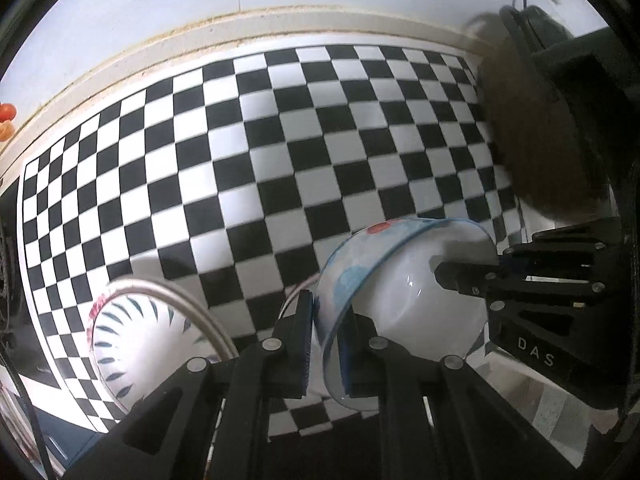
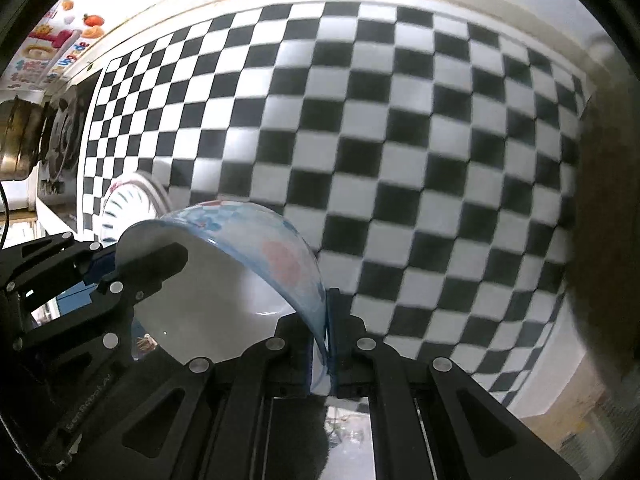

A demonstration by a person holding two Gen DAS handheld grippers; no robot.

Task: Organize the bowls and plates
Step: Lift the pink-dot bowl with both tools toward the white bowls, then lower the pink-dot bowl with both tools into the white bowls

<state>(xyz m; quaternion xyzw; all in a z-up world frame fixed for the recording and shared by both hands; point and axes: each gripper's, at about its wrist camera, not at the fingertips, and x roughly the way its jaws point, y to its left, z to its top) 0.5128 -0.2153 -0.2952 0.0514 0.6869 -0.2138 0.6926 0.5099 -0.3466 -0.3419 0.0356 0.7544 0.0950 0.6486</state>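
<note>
A white bowl with a blue rim and red and blue flowers (image 1: 404, 280) is held up over the checkered surface. My left gripper (image 1: 325, 344) is shut on its rim at one side. My right gripper (image 2: 322, 340) is shut on the rim at the opposite side; the bowl also shows in the right wrist view (image 2: 224, 280). Each gripper appears in the other's view: the right one (image 1: 460, 276) at the right, the left one (image 2: 132, 256) at the left. A second bowl with dark leaf marks and a red rim pattern (image 1: 136, 344) sits at lower left, also in the right wrist view (image 2: 124, 204).
A black and white checkered mat (image 1: 280, 152) covers the counter up to a cream wall ledge (image 1: 200, 36). A blurred brown round object (image 1: 536, 128) stands at the right edge. A metal pot (image 2: 18, 140) and stove parts sit at the far left.
</note>
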